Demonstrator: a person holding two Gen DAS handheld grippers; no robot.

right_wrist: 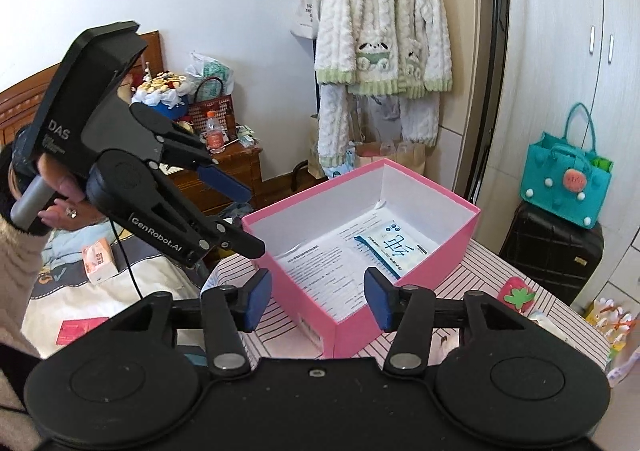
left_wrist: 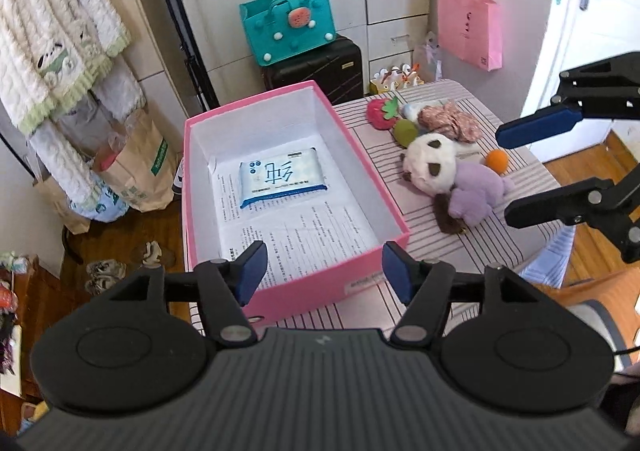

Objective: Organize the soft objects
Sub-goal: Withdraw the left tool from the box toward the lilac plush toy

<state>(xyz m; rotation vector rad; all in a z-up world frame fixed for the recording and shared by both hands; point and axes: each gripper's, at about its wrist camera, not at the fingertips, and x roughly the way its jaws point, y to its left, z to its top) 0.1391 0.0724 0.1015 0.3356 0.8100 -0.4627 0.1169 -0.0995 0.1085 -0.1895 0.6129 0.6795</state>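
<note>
An open pink box (left_wrist: 296, 283) stands on the striped table (left_wrist: 520, 179); it also shows in the right wrist view (right_wrist: 452, 251). A blue-and-white tissue pack (left_wrist: 280, 177) lies inside it on printed paper, also seen in the right wrist view (right_wrist: 396, 247). Right of the box lie a panda plush in purple (left_wrist: 452, 175), a red strawberry plush (left_wrist: 382, 113), a green ball (left_wrist: 405, 131), an orange ball (left_wrist: 497, 160) and patterned cloth (left_wrist: 448, 121). My left gripper (left_wrist: 322, 271) is open and empty at the box's near edge. My right gripper (right_wrist: 318, 297) is open and empty over the box's corner.
The right gripper (left_wrist: 520, 171) hangs over the table's right side in the left wrist view; the left gripper (right_wrist: 248, 219) shows left of the box in the right wrist view. A teal bag (left_wrist: 288, 27) sits on a black suitcase (left_wrist: 316, 69). A pink bag (left_wrist: 468, 27) hangs behind.
</note>
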